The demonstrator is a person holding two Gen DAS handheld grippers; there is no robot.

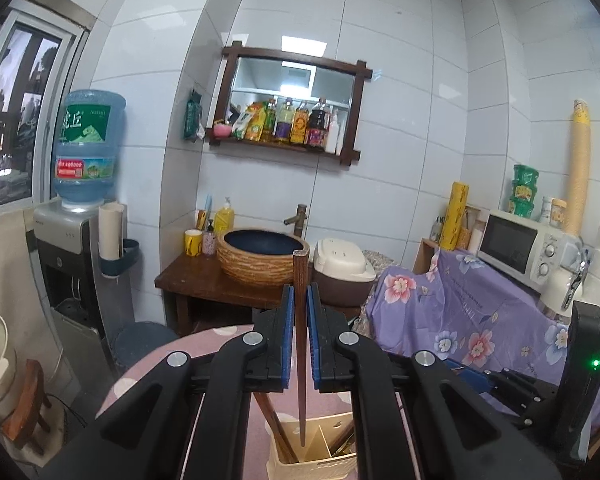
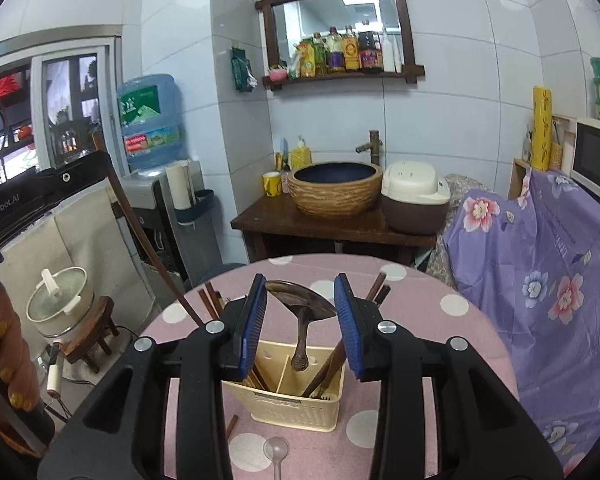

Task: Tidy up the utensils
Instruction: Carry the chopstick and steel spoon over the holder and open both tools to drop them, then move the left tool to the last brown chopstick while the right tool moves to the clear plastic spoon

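Observation:
My left gripper (image 1: 299, 300) is shut on a dark wooden chopstick (image 1: 300, 340), held upright with its thin tip down inside a cream utensil caddy (image 1: 312, 462). In the right wrist view the same chopstick (image 2: 140, 228) slants from the left gripper's body down toward the caddy (image 2: 296, 404). My right gripper (image 2: 300, 312) is open and empty, just above the caddy. A wooden ladle (image 2: 300, 308) stands bowl-up in the middle compartment. Several chopsticks (image 2: 212, 300) lean in the left compartment, others (image 2: 376, 288) in the right. A clear plastic spoon (image 2: 276, 450) lies on the table in front.
The caddy stands on a round table with a pink polka-dot cloth (image 2: 452, 304). A chopstick (image 2: 232, 426) lies beside the caddy's left front. Behind stand a wooden counter with a basin (image 2: 334, 188) and rice cooker (image 2: 414, 196); a purple floral cover (image 2: 540, 264) is at right.

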